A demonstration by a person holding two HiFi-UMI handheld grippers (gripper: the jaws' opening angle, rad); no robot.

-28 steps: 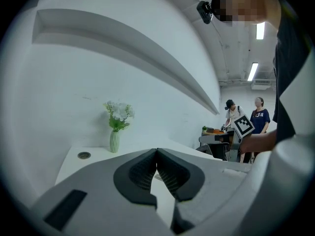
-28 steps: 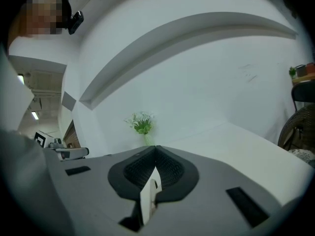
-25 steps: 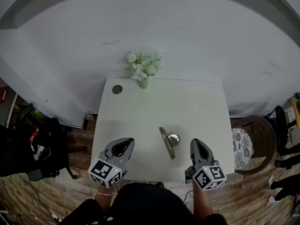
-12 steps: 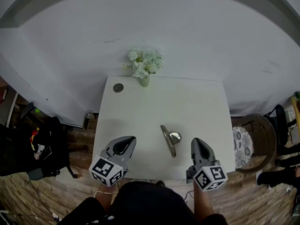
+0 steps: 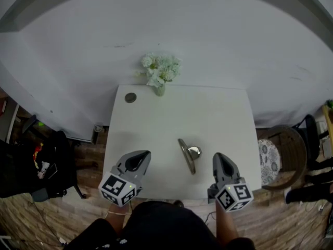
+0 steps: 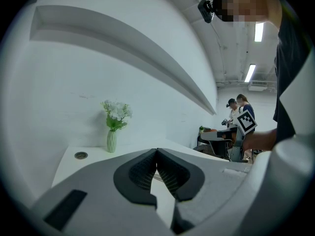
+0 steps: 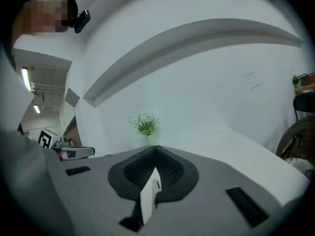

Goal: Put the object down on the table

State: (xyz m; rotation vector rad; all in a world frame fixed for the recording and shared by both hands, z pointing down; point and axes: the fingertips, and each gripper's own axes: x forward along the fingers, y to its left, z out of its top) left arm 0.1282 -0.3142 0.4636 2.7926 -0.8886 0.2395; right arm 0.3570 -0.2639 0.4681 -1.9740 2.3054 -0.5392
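Metal handle lies flat on the white table, near half, between the two tongs and touching neither; judged already put down. It is a long dull bar running near to far, with a shiny round knob on its right side. Looks like solid metal: probably stiff, rather heavy for its size, smooth and likely slippery under the pads, not fragile. The knob would tend to roll out of a pinch. If it must be lifted again, best hold is judged to be across the narrow bar near its middle, close to the knob so the weight balances. Left tongs sit left of the handle, jaws closed tip to tip with nothing between them, as the left gripper view shows. Right tongs sit right of it, likewise pressed together and empty. One container in sight: a small pale green vase upright at the far edge, holding white flowers. A small round fitting sits at the far left corner; whether it holds anything cannot be told.
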